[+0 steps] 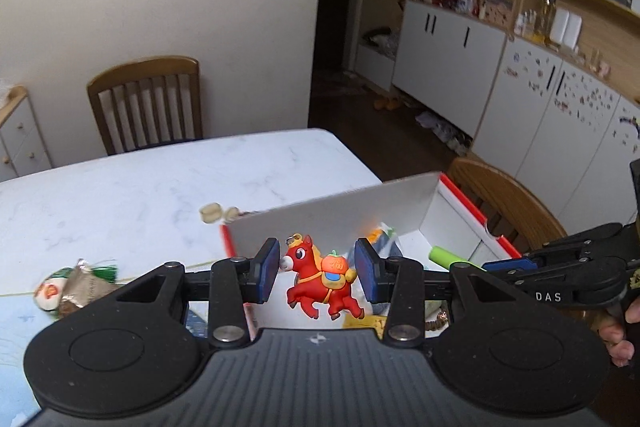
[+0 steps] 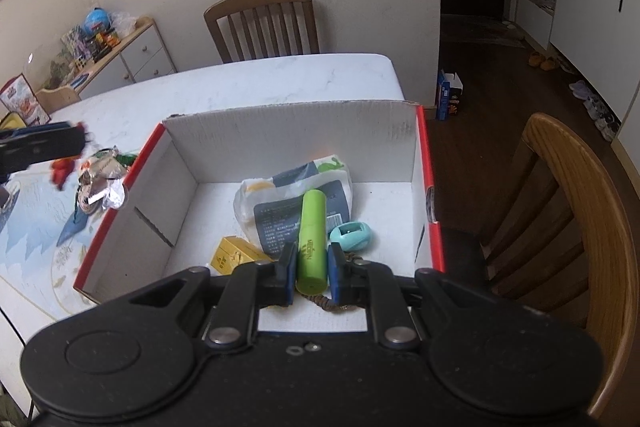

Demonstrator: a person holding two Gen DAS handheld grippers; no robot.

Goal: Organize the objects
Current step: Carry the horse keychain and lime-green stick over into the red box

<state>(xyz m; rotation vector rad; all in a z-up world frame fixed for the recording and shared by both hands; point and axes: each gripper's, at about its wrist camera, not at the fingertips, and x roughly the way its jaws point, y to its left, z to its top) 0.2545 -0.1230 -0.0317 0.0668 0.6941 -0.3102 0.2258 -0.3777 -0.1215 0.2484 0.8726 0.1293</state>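
Sorting partway done: several things boxed, two more in the grippers, scraps left on the table.

Left gripper holds a red rubbery toy horse between narrow-set jaws, ahead of it the white cardboard box with red rim. Right gripper, nearly closed, clamps a lime-green plastic tube low over the box, a printed white pouch, yellow carton and teal oval case beyond its tips. Crumpled foil wrappers wait on the white marble-look table; wooden chairs, cluttered shelves around.

Glossy rubbery red horse, matt corrugated cardboard box, smooth marble-look table, crinkled foil wrapper.
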